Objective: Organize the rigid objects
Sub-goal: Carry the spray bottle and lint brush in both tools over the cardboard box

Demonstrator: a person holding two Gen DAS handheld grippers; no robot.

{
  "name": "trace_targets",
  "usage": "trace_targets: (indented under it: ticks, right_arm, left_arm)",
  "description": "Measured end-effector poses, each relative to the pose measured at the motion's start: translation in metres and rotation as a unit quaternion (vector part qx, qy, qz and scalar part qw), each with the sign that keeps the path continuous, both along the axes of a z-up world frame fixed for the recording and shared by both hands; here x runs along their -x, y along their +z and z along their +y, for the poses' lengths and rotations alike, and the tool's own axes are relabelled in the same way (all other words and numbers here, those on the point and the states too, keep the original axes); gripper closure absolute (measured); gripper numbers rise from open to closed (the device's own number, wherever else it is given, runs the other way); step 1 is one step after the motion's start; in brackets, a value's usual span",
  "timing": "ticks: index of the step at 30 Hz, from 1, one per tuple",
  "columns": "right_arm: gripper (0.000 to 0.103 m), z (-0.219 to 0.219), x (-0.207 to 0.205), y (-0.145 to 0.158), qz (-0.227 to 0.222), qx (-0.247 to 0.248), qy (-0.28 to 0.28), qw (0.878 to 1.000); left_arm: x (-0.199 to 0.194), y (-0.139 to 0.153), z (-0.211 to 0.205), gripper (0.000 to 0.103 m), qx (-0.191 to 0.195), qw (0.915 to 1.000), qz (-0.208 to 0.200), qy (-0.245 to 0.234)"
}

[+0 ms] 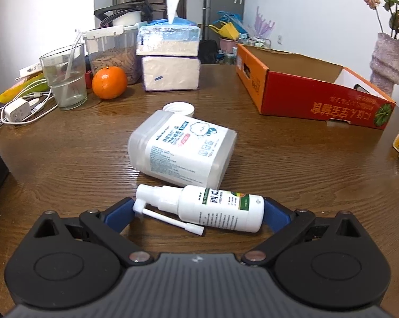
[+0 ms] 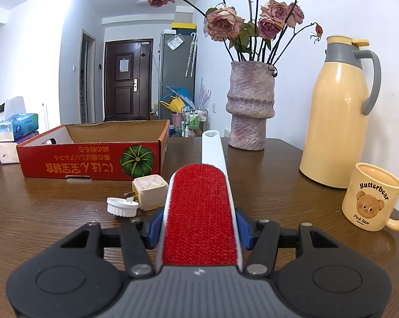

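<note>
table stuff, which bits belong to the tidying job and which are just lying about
Job:
- spray bottle, between the open left gripper fingers
- lint brush, clamped in the right gripper
- cotton swab box
- cardboard box
- small white brush

Lying about:
- orange
- glass
- tissue packs
- vase
- flask
- mug
</note>
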State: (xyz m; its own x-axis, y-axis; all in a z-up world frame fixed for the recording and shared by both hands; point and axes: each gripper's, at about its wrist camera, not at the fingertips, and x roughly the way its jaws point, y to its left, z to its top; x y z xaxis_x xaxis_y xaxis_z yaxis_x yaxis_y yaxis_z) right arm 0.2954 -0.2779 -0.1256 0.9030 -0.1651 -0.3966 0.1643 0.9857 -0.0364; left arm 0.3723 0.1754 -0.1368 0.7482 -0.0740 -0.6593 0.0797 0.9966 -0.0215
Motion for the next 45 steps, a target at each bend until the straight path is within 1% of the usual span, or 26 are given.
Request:
trace_targets:
  ticks: [6,14,19,27,32,38,42,45]
  right_arm:
    - [0.048,0.0,0.001,0.0,-0.002,-0.002,0.0,1.0]
    - [0.048,-0.001,0.002,0.001,-0.006,-0.006,0.0,1.0]
    - [0.048,-0.002,0.004,0.0,-0.011,-0.007,0.0,1.0]
    - [0.048,-0.002,0.009,0.002,-0.026,-0.01,0.007,1.0]
    - [0.048,0.003,0.011,0.003,-0.028,-0.019,0.025,0.999]
    - [0.048,0.016,0.017,0.007,-0.027,-0.032,0.058,0.997]
    - [0.048,0.024,0.016,0.013,-0.027,-0.038,0.077,0.996]
    - [0.048,0.031,0.014,0.019,-0.031,-0.039,0.09,0.995]
  left_arm:
    - [0.004,0.0,-0.006,0.002,-0.016,0.9998,-0.011,-0.003]
    - [0.015,0.004,-0.005,0.002,-0.022,0.9991,-0.027,0.026]
    - [0.029,0.009,-0.009,0.002,-0.016,0.9982,-0.04,0.042]
    - [0.053,0.015,-0.031,0.002,-0.008,0.9977,-0.055,0.039]
    - [0.058,0.018,-0.043,0.002,-0.003,0.9976,-0.053,0.044]
    - [0.058,0.025,-0.057,0.002,0.003,0.9975,-0.053,0.046]
    - [0.055,0.034,-0.074,0.002,0.001,0.9976,-0.054,0.043]
    - [0.052,0.044,-0.088,0.002,0.003,0.9974,-0.062,0.037]
